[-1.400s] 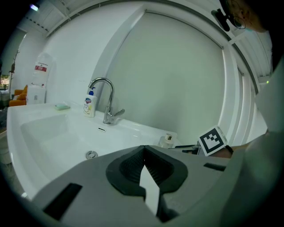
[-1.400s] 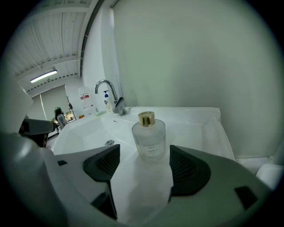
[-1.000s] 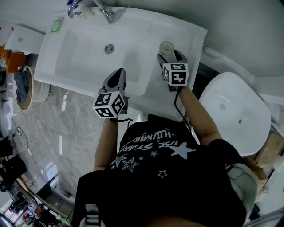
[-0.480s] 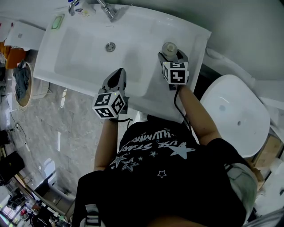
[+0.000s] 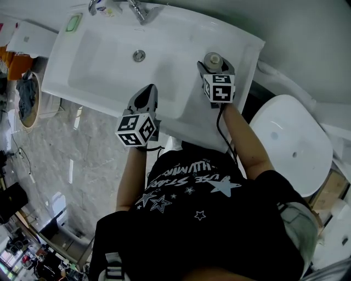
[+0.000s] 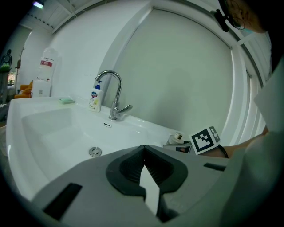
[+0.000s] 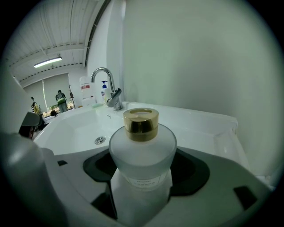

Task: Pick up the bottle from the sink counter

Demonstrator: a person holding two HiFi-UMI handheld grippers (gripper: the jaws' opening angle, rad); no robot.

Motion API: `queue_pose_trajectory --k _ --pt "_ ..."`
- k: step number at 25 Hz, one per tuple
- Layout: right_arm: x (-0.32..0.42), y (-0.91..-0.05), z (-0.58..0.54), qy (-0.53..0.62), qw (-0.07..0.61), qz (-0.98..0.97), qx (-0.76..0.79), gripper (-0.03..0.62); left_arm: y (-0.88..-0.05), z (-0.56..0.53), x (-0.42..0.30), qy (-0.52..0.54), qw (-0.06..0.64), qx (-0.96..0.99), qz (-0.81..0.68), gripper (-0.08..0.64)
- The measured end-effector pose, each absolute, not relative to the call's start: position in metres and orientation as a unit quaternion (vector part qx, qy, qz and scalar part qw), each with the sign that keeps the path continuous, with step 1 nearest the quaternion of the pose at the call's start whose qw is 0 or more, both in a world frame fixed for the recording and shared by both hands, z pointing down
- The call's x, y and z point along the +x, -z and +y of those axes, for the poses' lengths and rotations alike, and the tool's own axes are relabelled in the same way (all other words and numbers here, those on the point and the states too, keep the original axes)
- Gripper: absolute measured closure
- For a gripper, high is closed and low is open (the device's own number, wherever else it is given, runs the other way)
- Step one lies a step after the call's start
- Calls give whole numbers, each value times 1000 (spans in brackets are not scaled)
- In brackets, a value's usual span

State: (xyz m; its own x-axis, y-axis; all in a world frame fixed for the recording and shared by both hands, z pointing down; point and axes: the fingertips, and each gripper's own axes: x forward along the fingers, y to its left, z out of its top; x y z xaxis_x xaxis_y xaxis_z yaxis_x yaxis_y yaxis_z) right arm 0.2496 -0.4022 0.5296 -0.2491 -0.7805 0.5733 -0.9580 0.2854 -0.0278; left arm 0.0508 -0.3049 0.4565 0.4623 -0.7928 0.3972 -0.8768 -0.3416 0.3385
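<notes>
A frosted bottle (image 5: 211, 59) with a gold cap stands upright at the right end of the white sink counter (image 5: 241, 49). My right gripper (image 5: 213, 67) is shut on the bottle (image 7: 142, 150), with a jaw pressed against each side of its body. Whether its base still touches the counter is hidden. My left gripper (image 5: 147, 90) hovers over the basin's near rim, shut and holding nothing, its tips (image 6: 144, 153) meeting. From the left gripper view the bottle (image 6: 178, 137) shows small beside the right gripper's marker cube (image 6: 205, 139).
A chrome faucet (image 5: 140, 11) and a pump soap bottle (image 6: 95, 97) stand at the back of the basin (image 5: 109, 60). A green soap bar (image 5: 72, 23) lies at its far left corner. A white toilet (image 5: 290, 142) stands right of the counter.
The right gripper and the bottle have shifted slightly to the right relative to the sink. The left gripper has stayed in place over the basin rim.
</notes>
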Motion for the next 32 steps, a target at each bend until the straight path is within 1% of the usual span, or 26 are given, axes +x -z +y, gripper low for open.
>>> queue_pose_trajectory --k 6,13,18,23,32 --pt "251 -532 -404 -169 255 -754 581 273 -459 -301 50 -82 262 813 -513 552" --pt "250 -530 -403 -167 256 -761 572 272 -460 -292 49 -83 263 813 -513 552" --pt "249 -522 -393 -184 222 -767 573 272 -459 -281 41 -78 261 812 -516 552" --pt "242 -496 -371 -178 194 -779 569 272 -454 -261 34 -70 256 813 -518 552" --pt "223 -455 -301 -161 186 -792 559 272 -434 -200 26 -60 245 823 -510 552"
